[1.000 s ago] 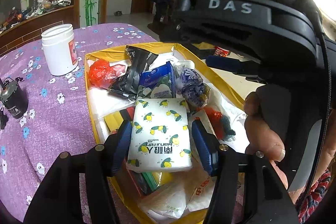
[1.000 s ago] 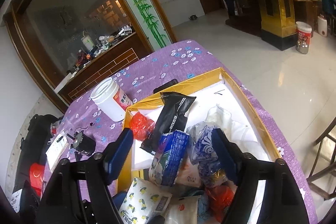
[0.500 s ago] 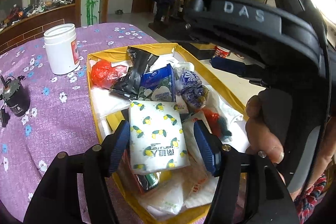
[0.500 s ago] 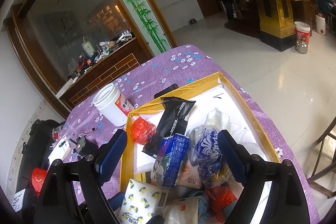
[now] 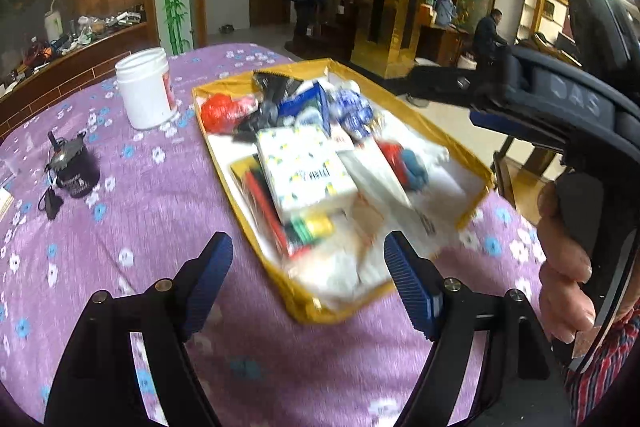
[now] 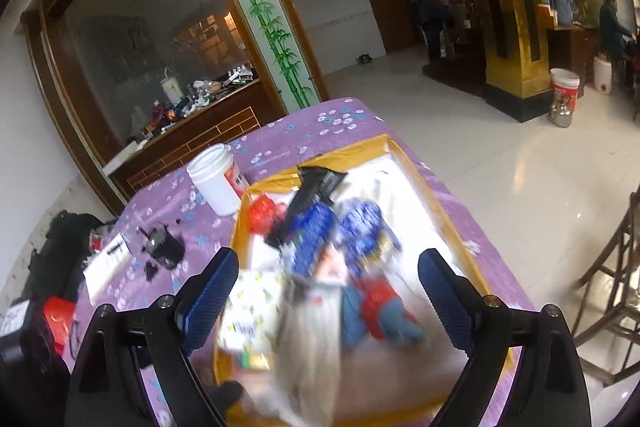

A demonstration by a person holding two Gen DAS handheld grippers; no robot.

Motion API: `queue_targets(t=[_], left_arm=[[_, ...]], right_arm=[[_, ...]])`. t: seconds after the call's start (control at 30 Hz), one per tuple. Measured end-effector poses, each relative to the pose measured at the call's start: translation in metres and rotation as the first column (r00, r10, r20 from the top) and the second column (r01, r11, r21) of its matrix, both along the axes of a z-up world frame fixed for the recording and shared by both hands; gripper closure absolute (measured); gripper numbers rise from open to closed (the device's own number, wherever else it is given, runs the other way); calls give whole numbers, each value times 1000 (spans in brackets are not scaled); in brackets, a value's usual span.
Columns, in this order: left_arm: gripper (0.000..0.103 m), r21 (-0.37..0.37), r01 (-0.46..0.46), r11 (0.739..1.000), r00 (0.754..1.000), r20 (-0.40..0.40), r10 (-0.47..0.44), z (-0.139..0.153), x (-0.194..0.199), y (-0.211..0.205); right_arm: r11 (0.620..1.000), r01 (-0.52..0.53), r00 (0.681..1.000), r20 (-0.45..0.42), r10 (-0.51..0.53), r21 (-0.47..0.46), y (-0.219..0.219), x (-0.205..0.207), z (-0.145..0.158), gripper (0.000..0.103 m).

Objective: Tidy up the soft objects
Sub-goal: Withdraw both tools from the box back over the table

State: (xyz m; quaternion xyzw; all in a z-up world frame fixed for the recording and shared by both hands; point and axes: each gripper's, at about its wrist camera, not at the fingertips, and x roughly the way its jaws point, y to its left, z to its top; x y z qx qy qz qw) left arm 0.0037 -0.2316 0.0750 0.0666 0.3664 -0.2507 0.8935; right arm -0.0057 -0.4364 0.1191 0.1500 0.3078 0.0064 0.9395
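A yellow-walled tray [image 5: 308, 311] on the purple flowered cloth holds a heap of soft packets. On top lies a white tissue pack with lemon print [image 5: 304, 171], blurred in the right wrist view [image 6: 252, 311]. Further back are a red bag [image 5: 216, 113], a black snack packet [image 5: 272, 95], a blue packet [image 5: 308, 107] and a blue-and-white patterned bag [image 5: 354, 111]. A red and blue soft toy [image 6: 384, 307] lies to the right. My left gripper [image 5: 310, 279] hangs before the tray's near end, jaws opening, nothing between the pads. My right gripper [image 6: 328, 291] hovers over the tray [image 6: 344, 153], jaws opening and empty.
A white lidded jar [image 5: 146, 93] stands left of the tray, with a small black motor-like part [image 5: 76, 167] and its lead nearer me. A hand [image 5: 568, 259] grips the other tool at the right. Papers and a black bag [image 6: 64, 251] lie at the table's left edge, and a wooden chair [image 6: 616, 267] stands right.
Both grippers have drawn back from the tray and their jaws have widened. The lemon-print tissue pack that sat between the left fingers now lies in the tray ahead of them.
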Motion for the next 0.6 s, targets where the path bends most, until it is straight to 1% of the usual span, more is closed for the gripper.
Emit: queue_targets(t=[0.03, 0.1, 0.17, 0.2, 0.27, 0.33, 0.43, 0.47, 0.5, 0.57, 0.6], left_arm=[[25, 9, 1, 1000, 1000, 0, -1, -1, -4, 1], [25, 17, -16, 1000, 1000, 5, 16, -2, -12, 6], [25, 12, -42, 999, 999, 2, 42, -7, -19, 13], [25, 8, -54, 998, 999, 5, 54, -8, -22, 16], [25, -9, -89, 996, 996, 33, 89, -9, -32, 24], [25, -12, -113, 994, 991, 65, 114, -9, -40, 31], [25, 19, -146, 989, 981, 129, 143, -9, -45, 33], [25, 30, -160, 987, 977, 145, 155, -9, -45, 34], [25, 42, -182, 982, 970, 172, 172, -9, -46, 36], [25, 40, -209, 977, 956, 218, 195, -8, -48, 41], [25, 43, -213, 976, 954, 224, 199, -9, -50, 43]], right_arm=[[1000, -1, 1000, -3, 1, 0, 0, -6, -2, 6], [1000, -21, 1000, -6, 22, 15, -1, -22, -8, 6], [998, -46, 999, 0, 47, 29, -1, -38, -14, 4], [998, -54, 998, 8, 54, 25, 0, -49, -17, 2], [998, -59, 998, 19, 59, 9, 3, -65, -23, 0], [999, -38, 999, 29, 38, -16, 8, -80, -29, 0], [999, 52, 997, 56, -52, 2, 13, -94, -31, 0], [998, 63, 997, 54, -63, 0, 18, -95, -31, 0], [997, 73, 996, 57, -72, -16, 23, -95, -30, 0], [987, 127, 989, 94, -118, -100, 35, -99, -29, 0], [982, 136, 986, 112, -122, -134, 41, -101, -29, 0]])
